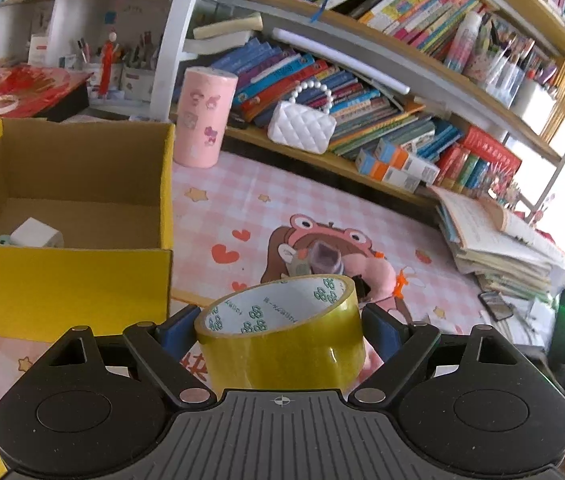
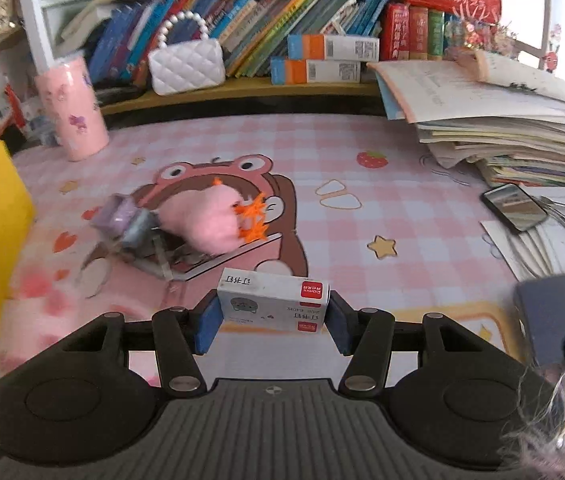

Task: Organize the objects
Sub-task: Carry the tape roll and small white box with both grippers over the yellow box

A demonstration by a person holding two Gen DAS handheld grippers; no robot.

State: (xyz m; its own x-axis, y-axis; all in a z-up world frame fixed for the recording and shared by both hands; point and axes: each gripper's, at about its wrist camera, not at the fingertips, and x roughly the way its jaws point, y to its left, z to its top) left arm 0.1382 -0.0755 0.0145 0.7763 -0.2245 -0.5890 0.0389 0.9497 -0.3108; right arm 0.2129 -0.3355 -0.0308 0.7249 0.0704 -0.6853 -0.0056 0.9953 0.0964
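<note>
Both hands are loaded, so the step in hand looks like carrying picked items to the yellow cardboard box (image 1: 82, 208) at the left of the bench (image 1: 322, 216).

The left hand-held gripper (image 1: 280, 330) is clamped across a roll of yellowish packing tape (image 1: 282, 336); its blue pads press on the roll's two sides, the jaws standing wide because the roll is wide. The roll is lifted clear of the pink checked mat and tilts so its printed white core faces up and away. This gripper points forward and downward, with the box's near right corner just to its left. Inside the box a small white block (image 1: 36, 234) lies on the floor near the left.

The right hand-held gripper (image 2: 273, 322) is closed on a small white box of staples (image 2: 273, 304), one blue pad against each short end. Whether the box is off the mat yet I cannot tell. This gripper also pitches downward, facing the far shelf of books.

Left on the mat are a pink plush toy (image 2: 206, 220) with orange trim and a small purple item (image 2: 116, 214) touching it, both blurred.

Next, I judge, the tape needs swinging left over the box's open top and releasing above bare cardboard; the staples would follow. The box's near wall is high, so each load must clear its rim first.
</note>
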